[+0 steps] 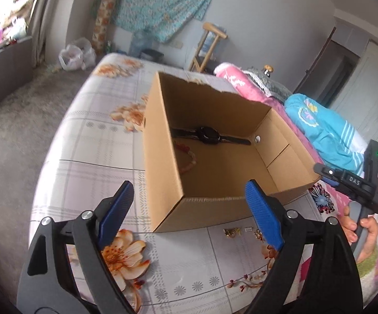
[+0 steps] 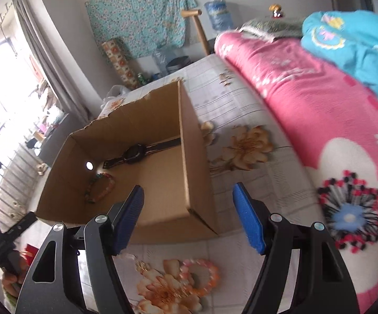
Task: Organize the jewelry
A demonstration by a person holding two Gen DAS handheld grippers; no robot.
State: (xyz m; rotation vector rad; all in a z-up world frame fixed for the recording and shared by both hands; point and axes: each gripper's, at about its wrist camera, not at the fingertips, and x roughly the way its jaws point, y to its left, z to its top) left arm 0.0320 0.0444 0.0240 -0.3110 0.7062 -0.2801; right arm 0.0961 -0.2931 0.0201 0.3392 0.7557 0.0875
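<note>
— Two pieces already in cardboard box (image 1: 215, 162): black watch (image 1: 210, 135) flat along far wall, beaded bracelet (image 2: 100, 187) beside it. Small gold bits (image 1: 232, 231) loose on bed sheet (image 1: 89, 141), just outside near wall.

— Jaws?

— Left gripper (image 1: 189, 209) wide open, empty. Right gripper (image 2: 189, 217) likewise.

— Handling of gold bits?

— Probably light, tiny, stiff, slippery. Pinch across widest part; soft sheet likely to give under pressure.

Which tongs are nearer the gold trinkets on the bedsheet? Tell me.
Left. The left tongs hover just over the gold trinkets; the right tongs sit off to their right.
</note>
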